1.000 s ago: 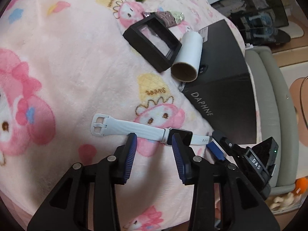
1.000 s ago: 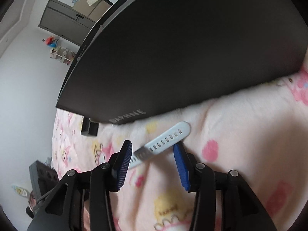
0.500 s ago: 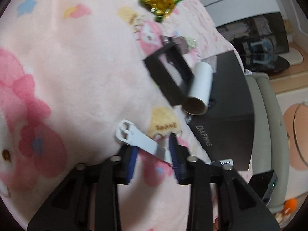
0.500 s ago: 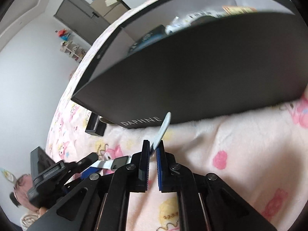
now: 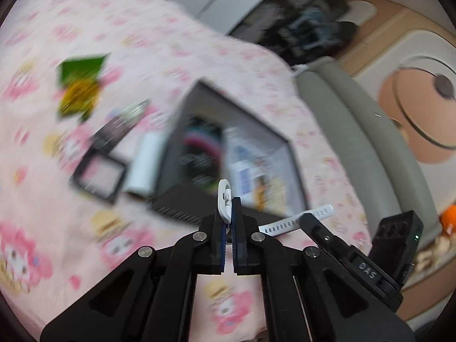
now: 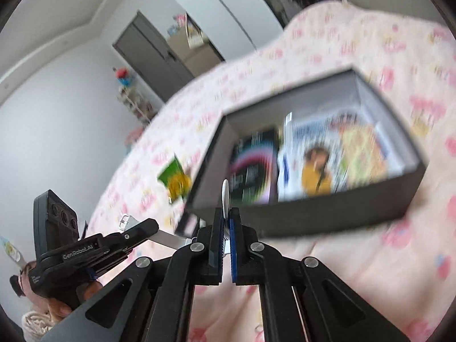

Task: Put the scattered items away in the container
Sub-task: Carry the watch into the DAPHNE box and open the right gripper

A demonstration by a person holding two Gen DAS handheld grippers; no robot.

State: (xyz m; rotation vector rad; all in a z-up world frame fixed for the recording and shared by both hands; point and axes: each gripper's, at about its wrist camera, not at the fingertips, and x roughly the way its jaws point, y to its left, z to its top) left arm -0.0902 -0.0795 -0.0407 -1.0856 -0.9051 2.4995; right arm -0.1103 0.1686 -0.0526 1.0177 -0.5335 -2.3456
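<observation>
Above the blanket, just short of the black box [image 6: 299,216], the white watch [image 5: 225,199] hangs between both tools: left gripper [image 5: 228,219] pinches its buckle end, right gripper [image 6: 226,219] the holed strap. Pulled unevenly, a thin strap could slip out and drop outside the box's near wall.

Each claw [image 5: 227,245] is matte black with blue ribbed pads [image 6: 234,245], silver screws, and white lettering on its housing.
</observation>
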